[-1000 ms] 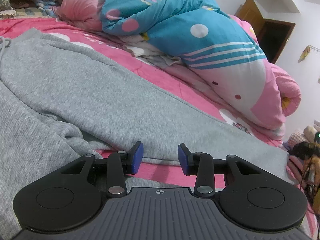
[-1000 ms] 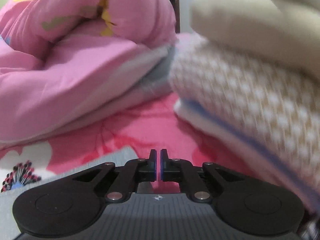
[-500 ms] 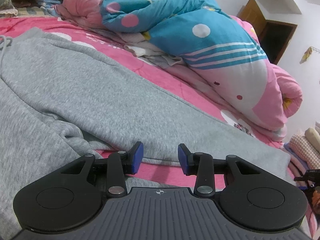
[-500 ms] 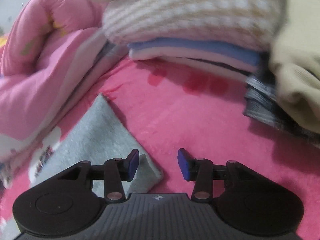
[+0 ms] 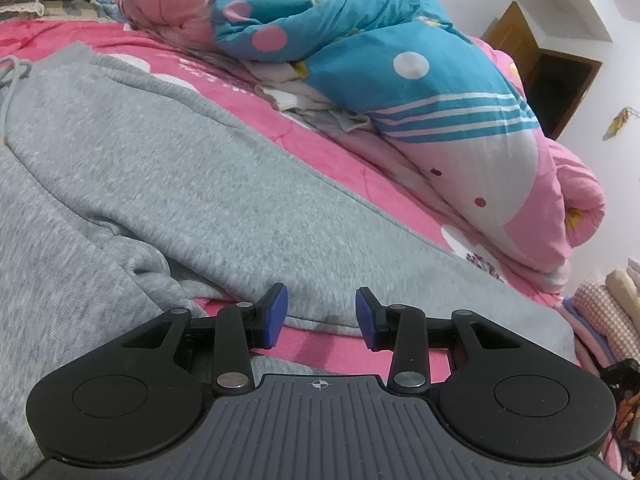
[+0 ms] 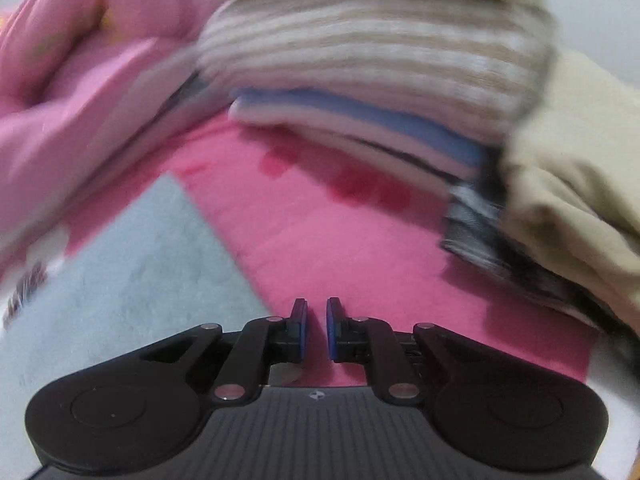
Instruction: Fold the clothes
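Lying flat across the pink bed sheet (image 5: 328, 160), the grey sweatpants (image 5: 180, 184) fill most of the left wrist view, with one leg stretched to the right and a grey drawstring (image 5: 12, 76) visible at the far left edge. The left gripper (image 5: 321, 312) is low over the near edge of this leg, its blue-padded fingers (image 5: 276, 312) spread apart and holding nothing; pink sheet shows between them just under the hem of the cloth. Behind the sweatpants a rolled quilt in blue and pink (image 5: 400, 80) lies along the far side of the bed, and a dark doorway (image 5: 560, 92) is seen in the wall at the right.

The right wrist view is blurred. The right gripper (image 6: 317, 334) has its fingers almost pressed together, with only a narrow gap, and nothing is caught between them. It is over bare pink sheet (image 6: 320, 232), and the pointed end of the grey sweatpants (image 6: 132, 280) lies just beside it at the left. Ahead there is a stack of folded clothes (image 6: 372, 80), striped beige and white on top of blue and pale layers, with a beige garment (image 6: 572, 168) at the right and a pink quilt (image 6: 80, 80) at the left
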